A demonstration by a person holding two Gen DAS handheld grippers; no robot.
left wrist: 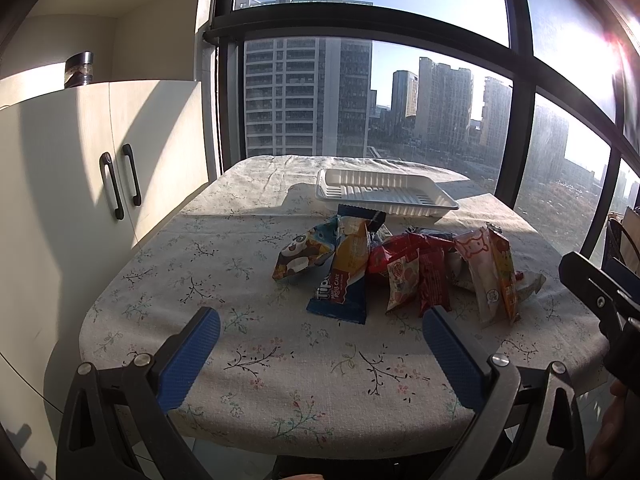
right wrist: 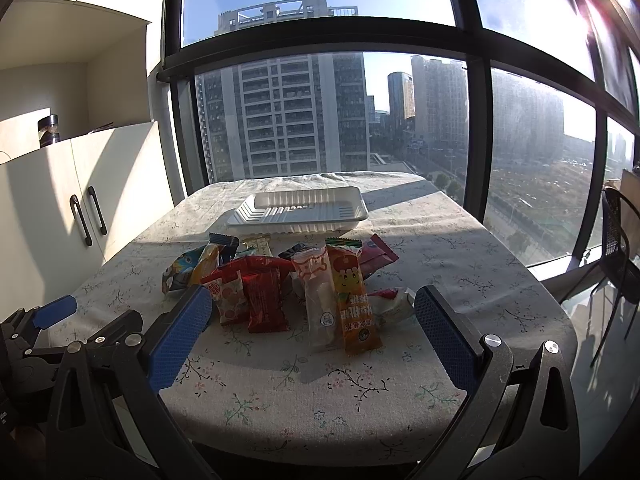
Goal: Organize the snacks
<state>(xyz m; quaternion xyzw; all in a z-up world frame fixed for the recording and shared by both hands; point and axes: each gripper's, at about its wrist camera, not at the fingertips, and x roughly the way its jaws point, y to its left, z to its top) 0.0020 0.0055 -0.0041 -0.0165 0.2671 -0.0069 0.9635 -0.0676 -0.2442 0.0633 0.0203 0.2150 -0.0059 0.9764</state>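
A heap of snack packets [left wrist: 400, 268] [right wrist: 288, 288] lies mid-table, among them a blue roll-cake packet [left wrist: 345, 284], a panda packet [left wrist: 302, 256], red packets [right wrist: 264, 300] and an orange packet [right wrist: 354, 304]. Behind the heap stands an empty white ribbed tray [left wrist: 384, 192] [right wrist: 300, 210]. My left gripper [left wrist: 322, 318] is open over the table's near edge, short of the heap, holding nothing. My right gripper [right wrist: 314, 304] is open too, its blue pads [right wrist: 440, 332] flanking the near side of the heap without touching it. The right gripper also shows at the left wrist view's right edge [left wrist: 600, 296].
The table [left wrist: 280, 380] wears a floral cloth and has rounded corners. White cabinets with black handles [left wrist: 120, 184] stand to the left, a jar [left wrist: 79, 70] on top. Large windows rise behind the table. A black mesh chair [right wrist: 618, 248] sits at the right.
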